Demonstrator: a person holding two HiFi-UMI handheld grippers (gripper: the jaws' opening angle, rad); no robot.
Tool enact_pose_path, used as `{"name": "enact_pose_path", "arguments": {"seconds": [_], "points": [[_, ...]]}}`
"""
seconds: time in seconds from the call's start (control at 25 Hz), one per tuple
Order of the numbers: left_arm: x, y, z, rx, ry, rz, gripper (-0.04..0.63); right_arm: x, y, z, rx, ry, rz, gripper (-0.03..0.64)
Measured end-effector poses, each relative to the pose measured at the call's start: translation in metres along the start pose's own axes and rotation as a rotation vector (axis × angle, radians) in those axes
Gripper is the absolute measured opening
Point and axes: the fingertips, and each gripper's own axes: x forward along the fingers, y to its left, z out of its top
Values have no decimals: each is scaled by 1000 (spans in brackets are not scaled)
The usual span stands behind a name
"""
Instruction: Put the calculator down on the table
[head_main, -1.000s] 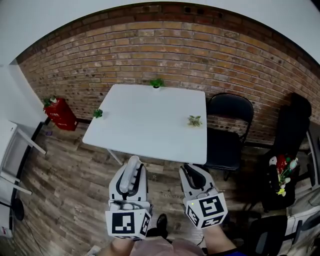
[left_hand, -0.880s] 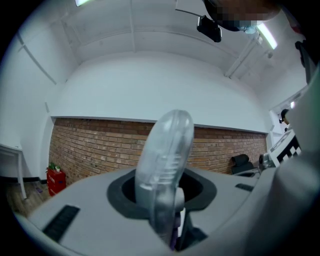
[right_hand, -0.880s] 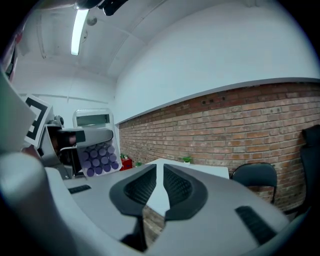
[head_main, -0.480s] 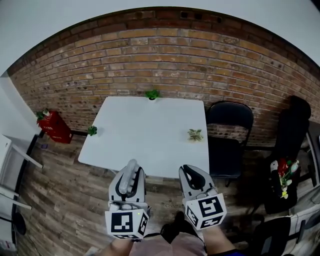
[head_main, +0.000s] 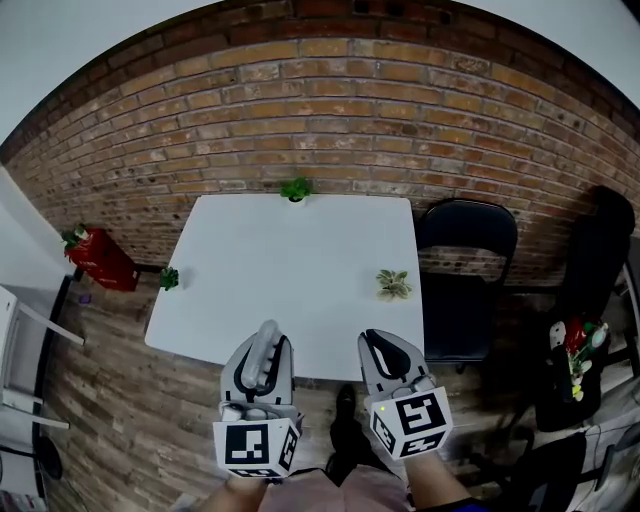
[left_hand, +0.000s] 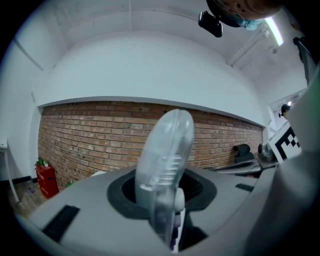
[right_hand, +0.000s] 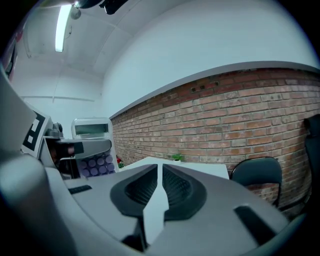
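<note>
A red box (head_main: 96, 258) stands on the wooden floor at the far left, against the brick wall (head_main: 330, 110). Next comes the white surface (head_main: 290, 270), with a small green plant (head_main: 169, 277) at its left edge.

The left tongs (head_main: 263, 345) are closed on the calculator (left_hand: 165, 165), gripping it by its lower part. It stands on its edge between the two pads and rises well above them. In the right gripper view its pale body and purple keys (right_hand: 92, 145) show at the left. From the head view the calculator is held in the air at the near edge of the surface and does not lie on it.

A second plant (head_main: 295, 188) sits at the middle of the far edge, by the wall.

The right tongs (head_main: 385, 350) are just beside the left pair, pressed fully together with nothing between them.

A third plant (head_main: 393, 284) stands near the right edge of the surface, and a black chair (head_main: 465, 250) is just beyond it.
</note>
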Motion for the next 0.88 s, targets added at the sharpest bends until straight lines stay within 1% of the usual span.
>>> {"name": "enact_pose_path", "arguments": {"seconds": [0.24,0.44,0.6,0.88], "points": [[68,15,4,21,26,16,135,63,-33,12,18,11,27,29],[120,27,17,31,17,34,135,114,-51,32,8,3,74,26],[146,36,37,39,-20,58,135,140,-58,56,-16,-23,103,23],[167,46,66,54,-73,74,135,161,-67,88,-39,-66,110,20]]}}
